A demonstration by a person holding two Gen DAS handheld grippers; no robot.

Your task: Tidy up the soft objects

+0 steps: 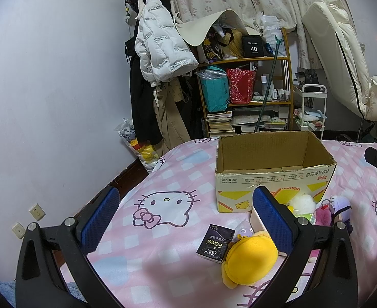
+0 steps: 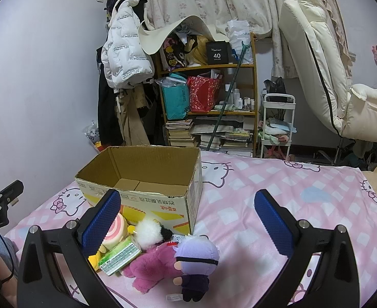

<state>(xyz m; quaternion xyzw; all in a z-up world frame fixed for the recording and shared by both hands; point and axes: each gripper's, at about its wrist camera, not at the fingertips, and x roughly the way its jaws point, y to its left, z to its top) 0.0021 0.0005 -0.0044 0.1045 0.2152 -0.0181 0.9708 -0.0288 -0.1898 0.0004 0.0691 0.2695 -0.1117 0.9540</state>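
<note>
Both grippers, left gripper (image 1: pixel 186 220) and right gripper (image 2: pixel 188 220), gape wide, holding nothing. Soft toys sit piled on the bed (image 2: pixel 278 179) just in front of the empty cardboard box (image 2: pixel 147 179): purple-haired doll (image 2: pixel 197 254), pink plush (image 2: pixel 155 264), yellow plush (image 1: pixel 250 259). Risk: a grab snags the tissue pack (image 2: pixel 120 255) or Face box (image 1: pixel 215 243), both mixed in with the toys; the soft bedding may let the box tip. Cluttered bedroom, shelf (image 1: pixel 247 102) behind.

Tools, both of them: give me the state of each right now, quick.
Left tool: open, holding nothing, above the bedsheet.
Right tool: open, holding nothing, over the plush toys in front of the cardboard box.
</note>
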